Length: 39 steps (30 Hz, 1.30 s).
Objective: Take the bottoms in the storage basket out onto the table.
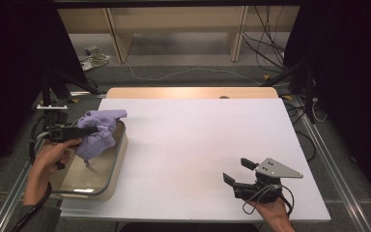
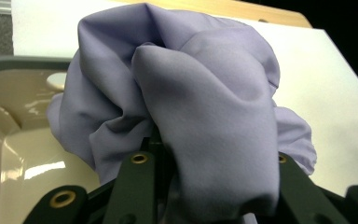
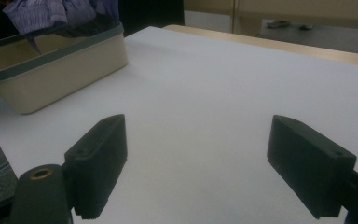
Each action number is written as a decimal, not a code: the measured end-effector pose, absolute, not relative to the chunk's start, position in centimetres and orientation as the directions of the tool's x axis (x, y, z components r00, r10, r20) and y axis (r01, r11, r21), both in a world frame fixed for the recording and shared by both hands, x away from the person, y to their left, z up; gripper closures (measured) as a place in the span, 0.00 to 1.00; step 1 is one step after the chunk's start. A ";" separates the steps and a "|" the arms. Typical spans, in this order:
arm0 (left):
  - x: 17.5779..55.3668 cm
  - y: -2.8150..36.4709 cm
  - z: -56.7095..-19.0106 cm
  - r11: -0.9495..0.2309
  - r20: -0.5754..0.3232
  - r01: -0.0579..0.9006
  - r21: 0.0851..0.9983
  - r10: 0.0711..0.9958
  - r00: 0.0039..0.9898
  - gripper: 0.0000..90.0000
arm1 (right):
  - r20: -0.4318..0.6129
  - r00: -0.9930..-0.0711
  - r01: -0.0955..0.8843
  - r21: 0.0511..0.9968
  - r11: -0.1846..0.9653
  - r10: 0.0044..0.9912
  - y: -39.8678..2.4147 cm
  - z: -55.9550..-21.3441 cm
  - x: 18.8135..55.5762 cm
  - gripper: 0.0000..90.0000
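A crumpled lilac cloth (image 1: pixel 99 131) hangs above a beige tub with a grey rim (image 1: pixel 117 164) at the table's left edge. My left gripper (image 1: pixel 79 132) is shut on the cloth, held by a hand from the left. In the left gripper view the cloth (image 2: pixel 191 107) bulges over the jaws and hides their tips, with the tub's shiny inside (image 2: pixel 23 154) below. My right gripper (image 1: pixel 237 170) rests near the front right of the table, jaws wide open over bare white board. The right gripper view has the tub (image 3: pixel 51 70) and the cloth (image 3: pixel 56 11) far off.
The white board (image 1: pixel 198 140) covers a wooden table, whose far edge (image 1: pixel 188 92) shows beyond it. Cables lie on the floor behind, near wooden shelf legs. Metal rails run along both sides of the table.
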<state>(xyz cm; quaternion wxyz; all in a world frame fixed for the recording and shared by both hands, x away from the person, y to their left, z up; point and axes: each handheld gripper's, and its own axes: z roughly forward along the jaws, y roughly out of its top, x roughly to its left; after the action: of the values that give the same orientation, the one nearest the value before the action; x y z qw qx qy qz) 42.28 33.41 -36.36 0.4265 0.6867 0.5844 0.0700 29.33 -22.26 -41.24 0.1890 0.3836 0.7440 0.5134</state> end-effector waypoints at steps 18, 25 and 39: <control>41.7 32.5 -34.8 0.040 -0.427 0.717 0.696 0.826 0.369 0.76 | 0.113 -0.633 0.377 0.909 0.177 0.766 -22.3 -41.2 29.3 0.23; 41.3 31.6 -33.9 0.008 -0.405 0.698 0.716 0.818 0.407 0.76 | 0.113 -0.633 0.377 0.909 0.178 0.766 -22.3 -41.2 29.3 0.23; 41.1 30.2 -33.1 0.031 -0.477 0.671 0.741 0.727 0.493 0.76 | 0.111 -0.634 0.377 0.909 0.180 0.765 -22.3 -41.2 29.3 0.23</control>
<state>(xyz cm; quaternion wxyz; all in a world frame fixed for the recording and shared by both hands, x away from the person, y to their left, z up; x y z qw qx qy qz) 41.07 30.24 -33.10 0.5129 0.6953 0.5027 0.0275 29.31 -22.33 -41.22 0.1896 0.3836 0.7444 0.5126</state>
